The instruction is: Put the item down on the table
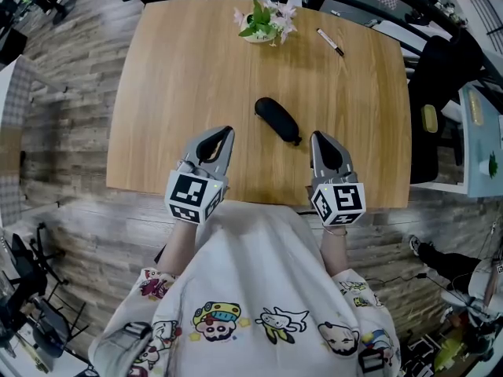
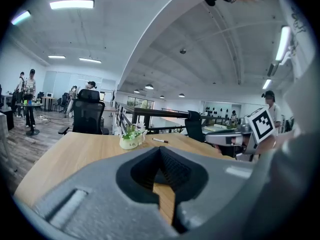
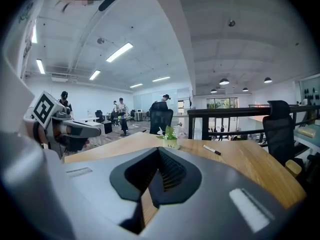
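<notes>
What looks like a black case (image 1: pixel 277 119) lies on the desk (image 1: pixel 181 93), left tool (image 1: pixel 225 134) and right tool (image 1: pixel 317 138) flanking it, both pressed together, empty.

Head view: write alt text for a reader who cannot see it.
A black oblong pouch lies on a light wooden table, just beyond a person's grey left gripper and right gripper, jaws shut and empty. A white pot of flowers and a marker pen sit at the far edge.
</notes>
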A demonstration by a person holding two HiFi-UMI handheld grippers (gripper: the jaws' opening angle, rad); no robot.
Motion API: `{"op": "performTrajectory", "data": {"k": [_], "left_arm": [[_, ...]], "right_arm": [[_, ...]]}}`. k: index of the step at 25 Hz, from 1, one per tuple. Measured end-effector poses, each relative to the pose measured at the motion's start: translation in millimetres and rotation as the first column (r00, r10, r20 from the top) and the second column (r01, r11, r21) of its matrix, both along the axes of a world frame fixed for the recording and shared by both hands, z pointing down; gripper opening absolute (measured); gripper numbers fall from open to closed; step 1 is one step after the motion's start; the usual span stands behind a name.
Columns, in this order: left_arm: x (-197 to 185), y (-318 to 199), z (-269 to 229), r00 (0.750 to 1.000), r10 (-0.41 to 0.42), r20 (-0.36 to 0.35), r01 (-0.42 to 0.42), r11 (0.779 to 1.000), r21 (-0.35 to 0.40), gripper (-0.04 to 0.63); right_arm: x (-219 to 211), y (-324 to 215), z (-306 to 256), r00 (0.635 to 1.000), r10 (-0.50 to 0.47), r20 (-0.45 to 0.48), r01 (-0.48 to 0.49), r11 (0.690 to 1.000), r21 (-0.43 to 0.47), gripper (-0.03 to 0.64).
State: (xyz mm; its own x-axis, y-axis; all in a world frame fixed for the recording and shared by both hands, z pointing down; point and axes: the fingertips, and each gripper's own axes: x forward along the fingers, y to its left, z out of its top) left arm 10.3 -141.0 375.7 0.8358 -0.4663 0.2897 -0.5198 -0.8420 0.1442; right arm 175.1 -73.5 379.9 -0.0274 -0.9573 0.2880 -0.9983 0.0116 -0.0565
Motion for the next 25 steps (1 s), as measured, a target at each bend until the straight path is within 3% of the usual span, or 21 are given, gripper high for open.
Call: {"op": "performTrajectory", "data": {"k": [25], "left_arm": [[11.6,7.2,15.9,0.998,0.052,0.022,-0.051,0.998,-0.028,0.0]], "right_arm": [[10.3,14.5,13.7,0.999,0.049,0.016,-0.048,0.998,-0.035,0.008]]}}
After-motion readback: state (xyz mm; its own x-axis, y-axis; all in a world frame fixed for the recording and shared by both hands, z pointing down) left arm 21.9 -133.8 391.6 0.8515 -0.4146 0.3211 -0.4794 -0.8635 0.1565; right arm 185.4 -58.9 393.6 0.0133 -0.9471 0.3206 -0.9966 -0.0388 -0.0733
